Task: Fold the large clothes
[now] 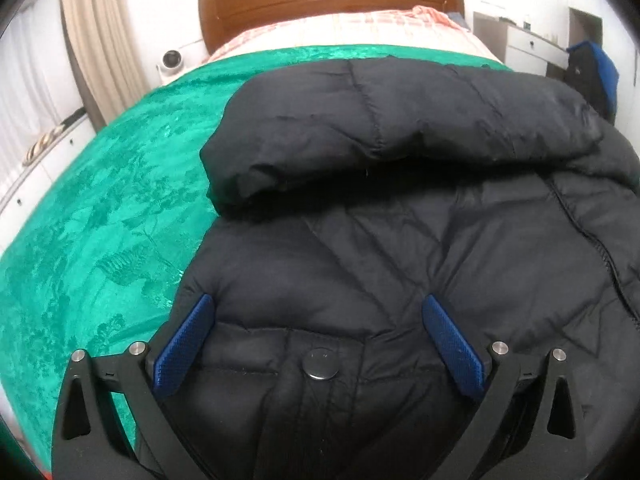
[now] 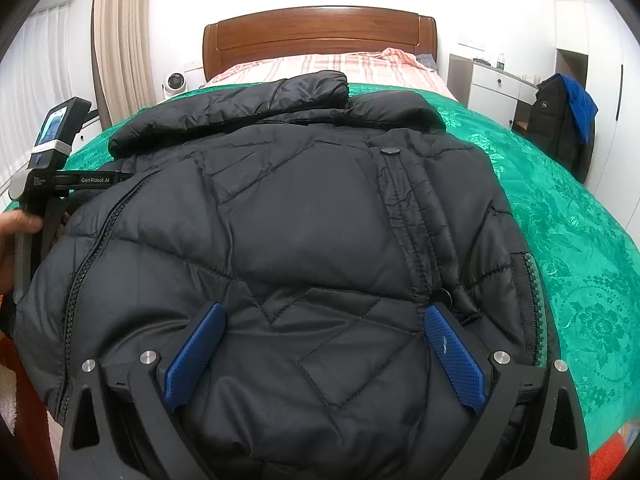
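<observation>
A black quilted puffer jacket point(image 1: 400, 208) lies on the green bedspread point(image 1: 100, 220), with a sleeve folded across its far end point(image 1: 360, 120). My left gripper point(image 1: 318, 304) is open, its blue fingers point(image 1: 184, 344) spread wide over the jacket's near part around a metal snap button point(image 1: 321, 364). In the right wrist view the same jacket point(image 2: 300, 220) fills the middle, and my right gripper point(image 2: 324, 312) is open with its blue fingers point(image 2: 452, 356) pressed on the padded fabric. The left gripper's body point(image 2: 52, 152) shows at the left edge, held by a hand point(image 2: 16, 224).
A wooden headboard point(image 2: 320, 36) and a pink striped sheet point(image 2: 320, 64) lie beyond the jacket. Green bedspread point(image 2: 580, 240) extends to the right. A small white fan point(image 2: 174, 82), beige curtain point(image 2: 120, 40), white cabinet point(image 2: 492, 88) and a chair with dark clothes point(image 2: 560, 120) stand around the bed.
</observation>
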The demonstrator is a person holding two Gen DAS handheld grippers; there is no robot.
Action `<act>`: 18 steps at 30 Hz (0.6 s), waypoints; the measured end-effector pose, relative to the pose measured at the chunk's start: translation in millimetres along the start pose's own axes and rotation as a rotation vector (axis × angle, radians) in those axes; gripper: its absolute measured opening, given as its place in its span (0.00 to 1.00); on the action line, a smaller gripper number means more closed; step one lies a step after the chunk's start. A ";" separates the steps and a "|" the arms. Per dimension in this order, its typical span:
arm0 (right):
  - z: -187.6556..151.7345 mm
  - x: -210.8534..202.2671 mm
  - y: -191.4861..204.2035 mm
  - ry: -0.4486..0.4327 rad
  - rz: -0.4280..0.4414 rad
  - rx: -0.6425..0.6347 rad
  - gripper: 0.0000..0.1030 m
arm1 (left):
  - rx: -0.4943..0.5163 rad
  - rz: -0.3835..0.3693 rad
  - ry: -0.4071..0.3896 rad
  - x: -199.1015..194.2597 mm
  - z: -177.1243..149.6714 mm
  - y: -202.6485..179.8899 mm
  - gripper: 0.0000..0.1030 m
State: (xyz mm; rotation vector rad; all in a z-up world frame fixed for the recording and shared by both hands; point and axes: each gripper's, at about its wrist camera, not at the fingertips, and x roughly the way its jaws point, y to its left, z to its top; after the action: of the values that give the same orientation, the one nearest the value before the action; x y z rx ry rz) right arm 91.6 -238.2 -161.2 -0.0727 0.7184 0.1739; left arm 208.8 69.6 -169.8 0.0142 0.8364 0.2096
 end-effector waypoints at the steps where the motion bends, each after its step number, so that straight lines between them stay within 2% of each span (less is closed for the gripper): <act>1: 0.0 0.0 0.0 0.000 0.001 0.000 0.96 | -0.003 -0.004 0.001 0.2 -0.3 0.8 1.00; 18: 0.8 2.4 1.7 -0.001 0.000 0.000 0.98 | -0.004 -0.004 0.004 2.7 2.5 1.6 1.00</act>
State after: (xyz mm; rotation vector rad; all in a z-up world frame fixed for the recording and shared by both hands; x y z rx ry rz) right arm 93.7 -236.1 -162.2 -0.0730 0.7172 0.1736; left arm 212.1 71.8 -169.9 0.0088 0.8396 0.2078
